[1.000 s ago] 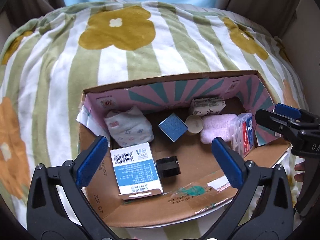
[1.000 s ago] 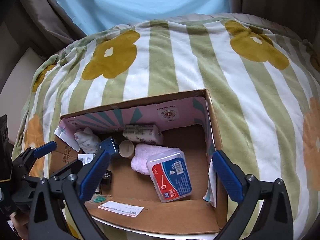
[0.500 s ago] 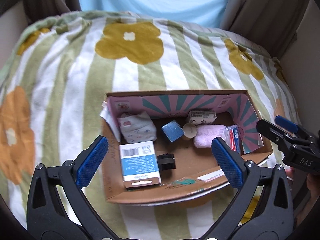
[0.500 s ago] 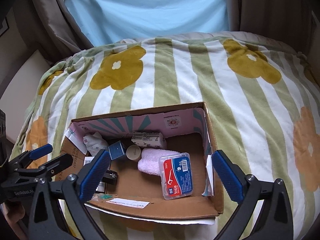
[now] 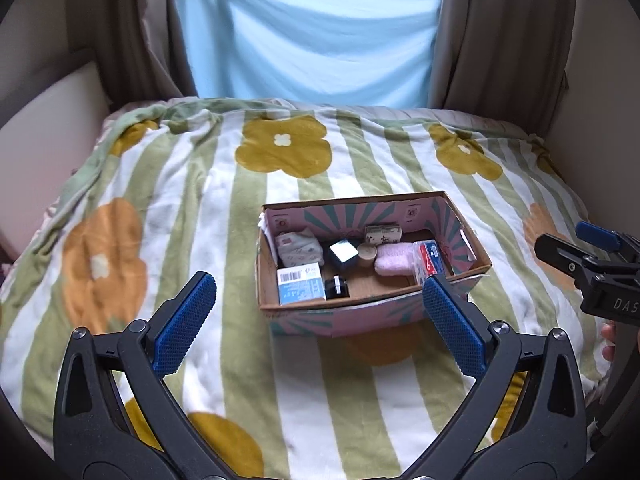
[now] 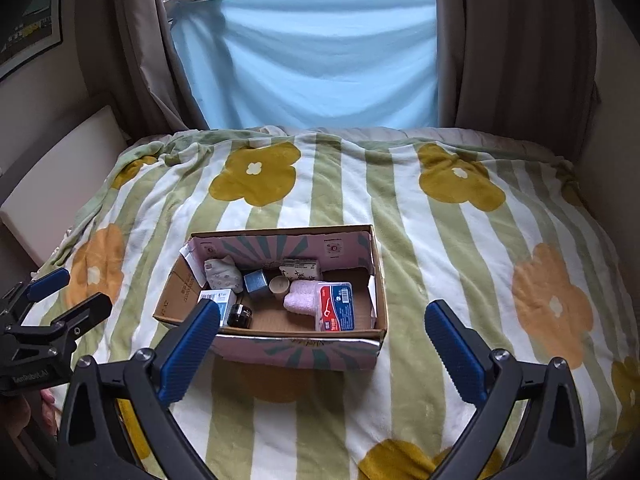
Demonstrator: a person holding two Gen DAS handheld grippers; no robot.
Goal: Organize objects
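**Box packed, resting on the blanket**

You have an open cardboard box point(image 6: 362, 248), pink and teal patterned, sitting flat. Inside it, along the far wall, you see a patterned cloth bundle point(image 6: 222, 274), a dark cube point(image 6: 255, 280), a small beige cup point(image 6: 279, 285) and a printed carton point(image 6: 301, 269). Nearer you lie a white-and-blue box point(image 5: 301, 283), a black jar point(image 6: 239, 315), a pink towel point(image 6: 301, 297) and a clear floss-pick case point(image 6: 335, 306).

Left gripper point(image 5: 316, 320) and right gripper point(image 6: 320, 344) hover, fingers spread, empty.
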